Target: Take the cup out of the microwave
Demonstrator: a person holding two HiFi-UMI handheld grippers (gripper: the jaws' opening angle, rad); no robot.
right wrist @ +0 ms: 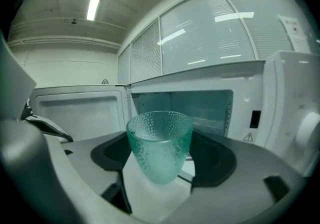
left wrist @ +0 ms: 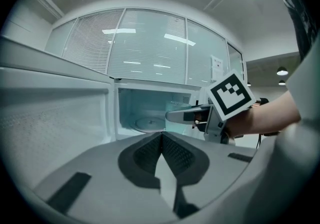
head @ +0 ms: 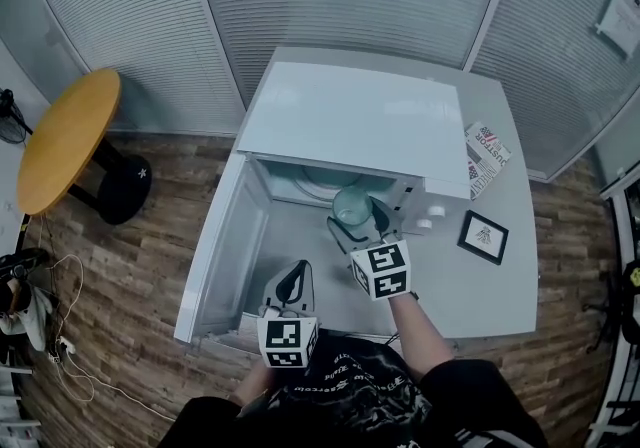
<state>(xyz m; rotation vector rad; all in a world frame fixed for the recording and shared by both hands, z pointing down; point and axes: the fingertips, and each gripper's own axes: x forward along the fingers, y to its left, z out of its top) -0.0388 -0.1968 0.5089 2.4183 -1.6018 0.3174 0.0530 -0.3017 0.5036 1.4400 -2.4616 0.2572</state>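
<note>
A dimpled green glass cup is held upright just in front of the white microwave's open cavity, and my right gripper is shut on its lower part. The microwave door is swung open to the left. My left gripper is shut on nothing, low and nearer me, between the door and the right gripper. In the left gripper view, the right gripper's fingers and the cup show before the turntable.
The microwave stands on a grey table. A black-framed picture and a printed booklet lie to its right. A round wooden table stands on the wood floor at left. Glass walls with blinds close off the back.
</note>
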